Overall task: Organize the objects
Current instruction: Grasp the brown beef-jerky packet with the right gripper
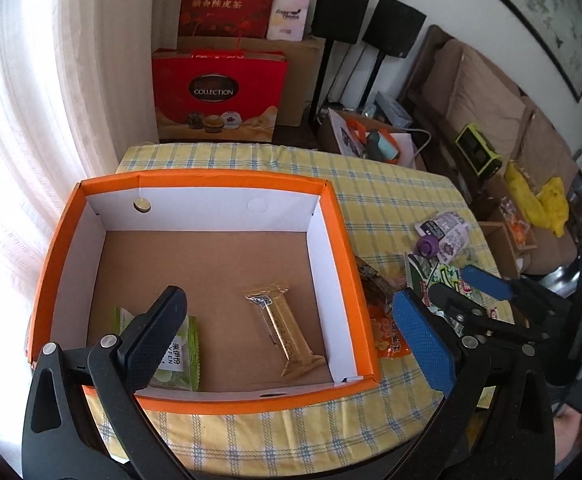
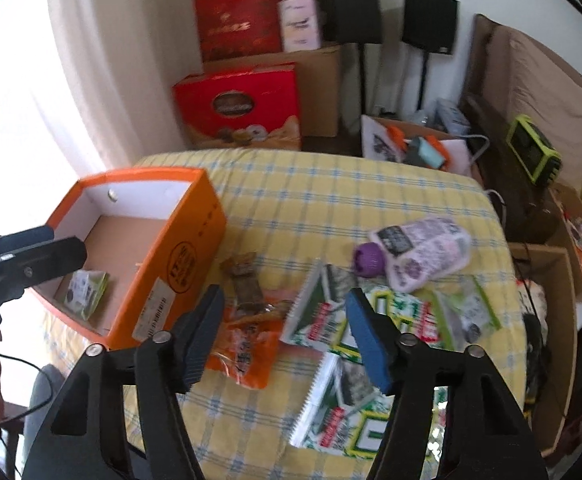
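Sitting on the yellow-checked worktop, an open orange box with white inner walls holds two snacks on its brown floor: a green snack packet at the near left corner and a gold-wrapped bar lying toward the right wall, the two apart. Left gripper hovers over the box, jaws wide apart, nothing between them; its dark finger is above the green packet, its blue finger outside the box's right wall. Loose snacks lie on the worktop right of the box: a brown-wrapped bar just beside the box wall, an orange packet touching the bar's near end, green-and-white sachets overlapping each other further right, a white-and-purple pouch with purple cap beyond them. Right gripper is above the orange packet and the sachets, jaws partly open, gripping nothing; whether the pads touch anything cannot be told through the blur. In the right wrist view the left gripper reaches in over the box from the left edge. Behind the worktop: red gift boxes stacked by cardboard cartons, two black speakers on stands, a white curtain, a brown sofa along the right.
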`<state>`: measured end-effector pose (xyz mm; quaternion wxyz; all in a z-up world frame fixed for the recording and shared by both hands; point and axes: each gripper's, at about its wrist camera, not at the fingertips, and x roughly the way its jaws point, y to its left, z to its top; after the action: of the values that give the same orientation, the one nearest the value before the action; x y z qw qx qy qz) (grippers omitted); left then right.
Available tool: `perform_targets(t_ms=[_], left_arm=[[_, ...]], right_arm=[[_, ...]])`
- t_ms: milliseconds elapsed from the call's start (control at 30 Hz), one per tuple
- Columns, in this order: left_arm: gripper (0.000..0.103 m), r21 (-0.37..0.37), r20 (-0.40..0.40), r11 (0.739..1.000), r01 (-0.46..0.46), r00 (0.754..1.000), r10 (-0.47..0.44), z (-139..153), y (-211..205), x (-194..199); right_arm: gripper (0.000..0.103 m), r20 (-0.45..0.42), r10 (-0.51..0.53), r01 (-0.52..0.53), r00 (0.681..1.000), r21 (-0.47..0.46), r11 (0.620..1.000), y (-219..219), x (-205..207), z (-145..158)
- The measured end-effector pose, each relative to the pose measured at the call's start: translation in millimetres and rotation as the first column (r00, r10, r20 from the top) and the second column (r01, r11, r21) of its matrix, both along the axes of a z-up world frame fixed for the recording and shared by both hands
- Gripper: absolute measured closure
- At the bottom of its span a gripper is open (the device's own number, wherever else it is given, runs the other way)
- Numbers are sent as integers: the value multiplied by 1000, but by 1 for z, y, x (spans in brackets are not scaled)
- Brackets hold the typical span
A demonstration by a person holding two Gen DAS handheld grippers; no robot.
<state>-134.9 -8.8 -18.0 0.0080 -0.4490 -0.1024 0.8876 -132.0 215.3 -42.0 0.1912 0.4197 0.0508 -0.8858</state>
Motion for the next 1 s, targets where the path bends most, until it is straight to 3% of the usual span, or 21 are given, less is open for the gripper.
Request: perform_targets(t_ms=[67, 667, 1000], left_arm=[[0, -5, 5, 1000, -1, 1000, 1, -2, 0, -1], [0, 14, 13, 1000, 1, 1000, -1, -8, -6, -7], [0, 23, 29, 1000, 11, 1000, -11, -15, -5, -13]], right_arm=[[58, 1, 23, -23, 1000, 5, 1000, -6, -4, -5], [66, 128, 192, -190, 973, -31, 981, -38, -44, -51], [70, 152, 197, -199, 969, -3, 980, -50, -50, -66]])
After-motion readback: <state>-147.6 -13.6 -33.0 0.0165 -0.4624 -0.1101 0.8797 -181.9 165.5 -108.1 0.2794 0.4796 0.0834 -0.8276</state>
